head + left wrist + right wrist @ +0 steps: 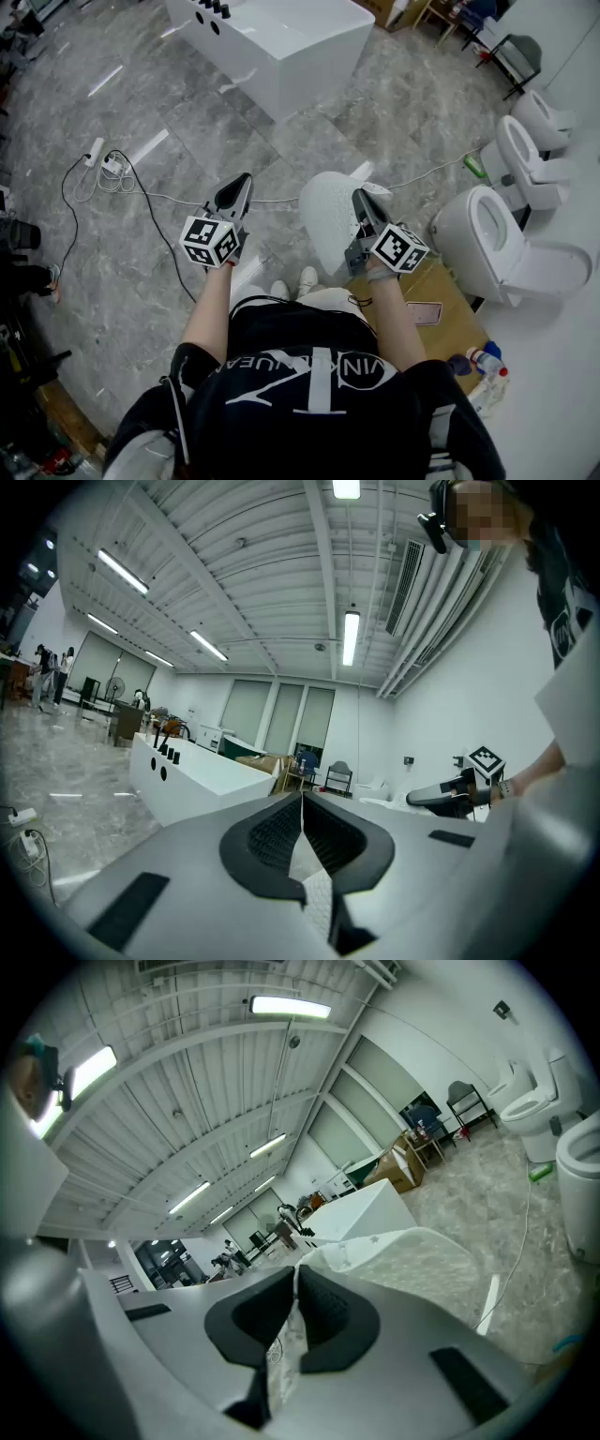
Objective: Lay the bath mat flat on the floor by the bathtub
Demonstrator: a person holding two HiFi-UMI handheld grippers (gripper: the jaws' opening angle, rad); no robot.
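Pinching bath mat (328,225) edge, right gripper (359,196) fingers (248,1321); left gripper (244,181) fingers closed; floor (187,112) open.

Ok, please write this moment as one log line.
bath mat: held up, not laid | right gripper: jaws shut on bath mat | left gripper: jaws together | bathtub: ahead

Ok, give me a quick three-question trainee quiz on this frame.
1. True or false: the bath mat already lies flat on the floor.
2. The right gripper is shut on: A) the bath mat B) a towel C) nothing.
3. Short answer: which fixture stands ahead of the person, beyond the mat?
Key: 1 false, it hangs in the air; 2 A; 3 the white bathtub.
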